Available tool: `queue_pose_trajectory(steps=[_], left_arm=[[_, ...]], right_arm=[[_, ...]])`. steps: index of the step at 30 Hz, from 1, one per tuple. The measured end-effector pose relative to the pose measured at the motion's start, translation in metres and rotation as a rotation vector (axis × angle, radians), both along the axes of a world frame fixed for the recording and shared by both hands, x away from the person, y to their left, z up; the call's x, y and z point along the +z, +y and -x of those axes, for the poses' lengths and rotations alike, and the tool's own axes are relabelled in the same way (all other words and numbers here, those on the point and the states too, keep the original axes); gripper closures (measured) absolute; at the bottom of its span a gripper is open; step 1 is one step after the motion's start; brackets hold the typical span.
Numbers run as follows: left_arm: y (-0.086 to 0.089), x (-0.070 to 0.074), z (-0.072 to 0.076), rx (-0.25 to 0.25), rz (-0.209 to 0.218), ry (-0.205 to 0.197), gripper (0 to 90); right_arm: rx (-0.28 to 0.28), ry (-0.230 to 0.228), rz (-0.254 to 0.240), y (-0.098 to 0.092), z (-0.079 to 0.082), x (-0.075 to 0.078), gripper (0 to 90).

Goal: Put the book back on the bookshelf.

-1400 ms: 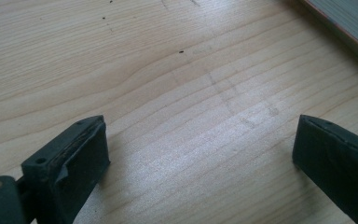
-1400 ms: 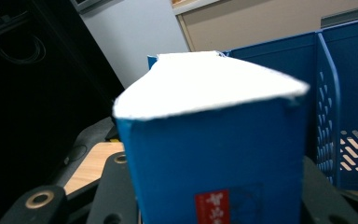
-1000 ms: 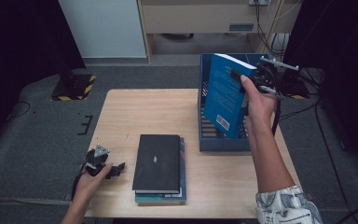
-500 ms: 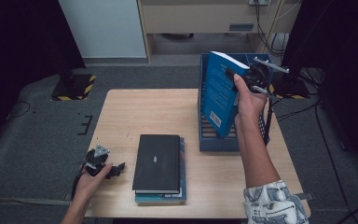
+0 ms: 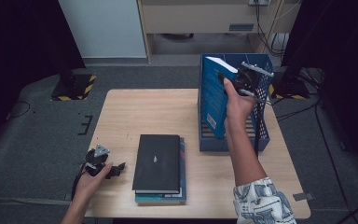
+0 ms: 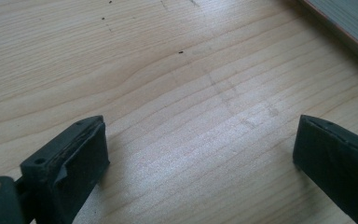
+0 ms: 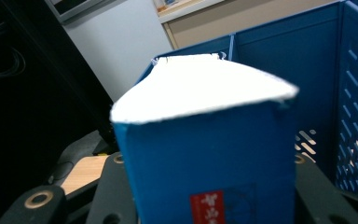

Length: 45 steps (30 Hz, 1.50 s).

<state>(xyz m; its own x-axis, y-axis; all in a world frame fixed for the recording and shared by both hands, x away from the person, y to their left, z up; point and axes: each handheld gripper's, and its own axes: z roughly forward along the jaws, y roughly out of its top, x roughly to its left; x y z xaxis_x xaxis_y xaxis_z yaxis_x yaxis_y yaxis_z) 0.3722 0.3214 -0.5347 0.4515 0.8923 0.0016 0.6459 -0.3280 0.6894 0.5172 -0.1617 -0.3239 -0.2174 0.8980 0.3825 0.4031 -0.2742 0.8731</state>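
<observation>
A thick blue book (image 5: 213, 95) stands nearly upright over the left side of the blue mesh file box (image 5: 261, 122), its lower end inside the box. My right gripper (image 5: 229, 77) is shut on the book's top end; in the right gripper view the blue book (image 7: 205, 154) with its white page edges sits between both jaws. My left gripper (image 5: 116, 169) rests at the table's front left corner, jaws open and apart over bare wood (image 6: 191, 116). A black book (image 5: 157, 162) lies flat on a teal book (image 5: 182, 186) at the table's front middle.
The wooden table (image 5: 149, 112) stands on grey floor with dark surroundings. A pale cabinet (image 5: 100, 28) and a low shelf with cables stand behind. A black-and-yellow striped base (image 5: 74, 86) sits on the floor at the back left.
My right hand has carried the blue book leftward and down, so its lower end sits deeper in the file box. The left gripper and the stacked books have not moved.
</observation>
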Motion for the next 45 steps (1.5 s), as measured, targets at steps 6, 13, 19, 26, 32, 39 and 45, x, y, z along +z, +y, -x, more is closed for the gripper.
queue_pose_trajectory(steps=[6,13,19,26,32,39,45], left_arm=[[0.0,0.0,0.0,0.001,0.002,0.001,2.6],[0.0,0.0,0.0,0.0,0.002,0.0,2.5],[-0.001,0.0,-0.001,-0.001,0.003,0.0,2.6],[0.0,0.0,-0.001,-0.004,-0.001,-0.001,2.5],[-0.001,0.0,-0.001,-0.004,-0.001,0.001,2.5],[-0.002,0.0,0.0,-0.002,0.003,0.002,2.5],[-0.002,0.0,0.0,-0.004,0.003,0.003,2.6]], right_arm=[[-0.004,0.002,0.009,0.004,-0.004,-0.006,58.8],[-0.013,0.007,0.01,0.006,-0.005,-0.015,58.8],[-0.018,0.018,0.021,0.008,-0.008,-0.024,58.7],[-0.021,0.025,0.018,0.01,-0.009,-0.032,58.7],[-0.015,0.029,0.041,0.011,-0.006,-0.031,58.5],[-0.006,0.044,0.061,0.008,0.002,-0.031,58.4],[0.008,0.074,0.085,0.007,0.01,-0.03,57.9]])
